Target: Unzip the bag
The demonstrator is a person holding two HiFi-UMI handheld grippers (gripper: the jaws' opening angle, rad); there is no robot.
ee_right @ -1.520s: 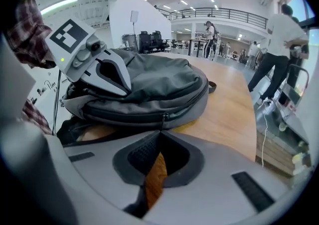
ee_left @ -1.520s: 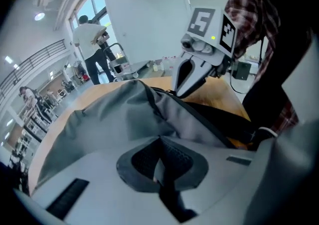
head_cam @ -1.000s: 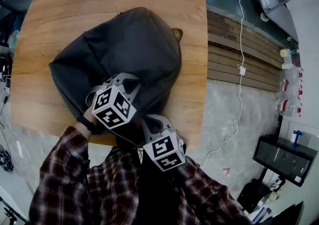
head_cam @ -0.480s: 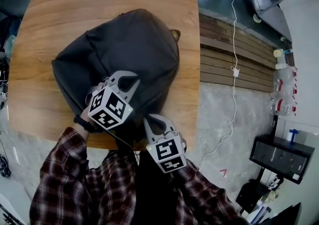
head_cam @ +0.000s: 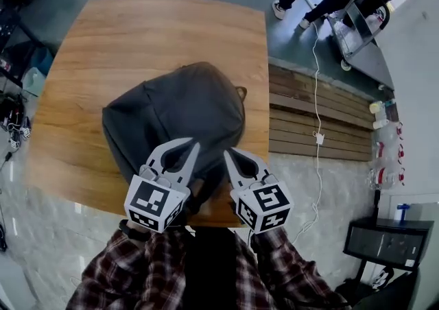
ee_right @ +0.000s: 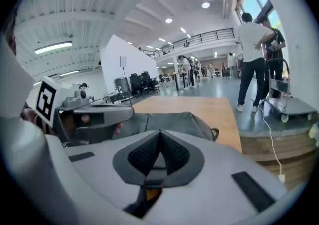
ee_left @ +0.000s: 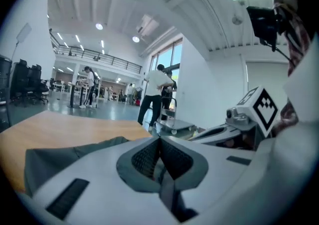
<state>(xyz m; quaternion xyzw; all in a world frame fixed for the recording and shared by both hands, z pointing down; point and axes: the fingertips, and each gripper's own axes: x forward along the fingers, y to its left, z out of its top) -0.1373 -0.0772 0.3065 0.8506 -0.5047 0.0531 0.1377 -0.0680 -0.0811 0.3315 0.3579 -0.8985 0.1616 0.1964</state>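
The dark grey bag [head_cam: 182,110] lies slumped on the wooden worktop [head_cam: 130,34], over toward its near right corner. The left claw [head_cam: 194,145] is pinched together at the tips with nothing between them, and it points across the bag's near edge. Just to its right, the right claw [head_cam: 227,153] is likewise closed up and empty, level with the bag's near right side. I cannot tell whether either one touches the fabric.
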